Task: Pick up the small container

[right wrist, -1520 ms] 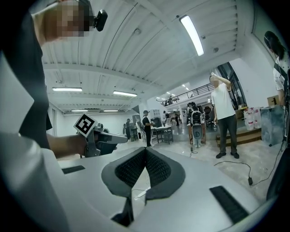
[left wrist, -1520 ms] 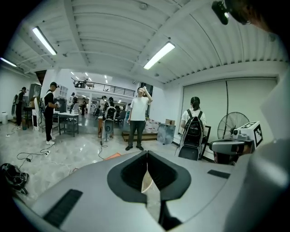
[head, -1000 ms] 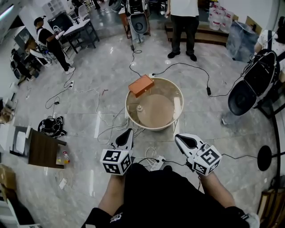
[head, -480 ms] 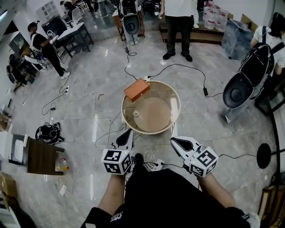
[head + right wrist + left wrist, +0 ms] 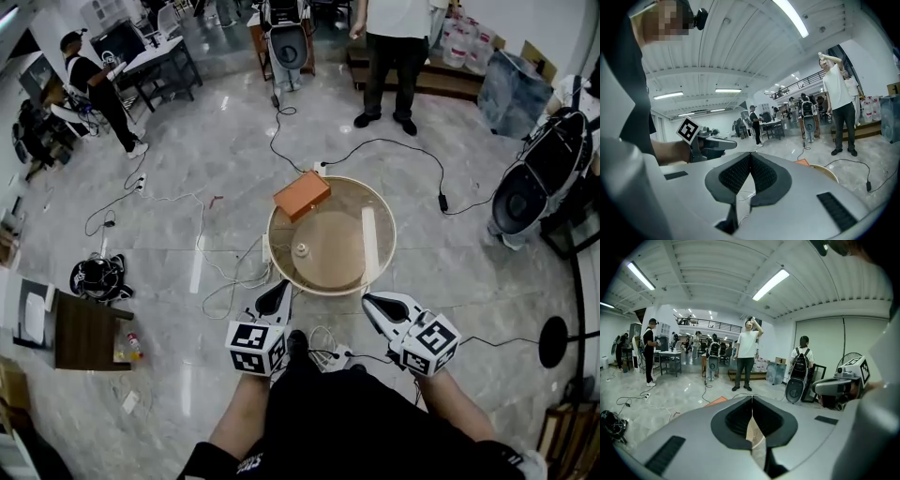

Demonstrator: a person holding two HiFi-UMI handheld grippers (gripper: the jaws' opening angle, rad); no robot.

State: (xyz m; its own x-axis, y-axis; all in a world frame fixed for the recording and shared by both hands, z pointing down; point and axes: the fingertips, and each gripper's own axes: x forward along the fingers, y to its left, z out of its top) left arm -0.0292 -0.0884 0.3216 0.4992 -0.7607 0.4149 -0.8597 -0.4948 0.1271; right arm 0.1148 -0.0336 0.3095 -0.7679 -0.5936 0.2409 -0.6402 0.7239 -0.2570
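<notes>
The small container (image 5: 301, 250), a pale little pot, stands on the left part of the round tan table (image 5: 281, 267). An orange box (image 5: 302, 195) lies across the table's far left rim, and a long white strip (image 5: 368, 246) rests near its right side. My left gripper (image 5: 280, 289) is at the table's near rim, just short of the container, with its jaws shut and nothing in them (image 5: 752, 398). My right gripper (image 5: 372, 301) is at the near right rim, its jaws also shut and holding nothing (image 5: 750, 153).
Cables and a power strip (image 5: 330, 354) lie on the marble floor by my feet. A dark wooden side table (image 5: 84, 330) stands at the left and a black stand base (image 5: 555, 341) at the right. A person (image 5: 394, 47) stands beyond the table, with others at the far left.
Both grippers have moved forward to the table's near rim, still shut. The table and what lies on it have not moved.
</notes>
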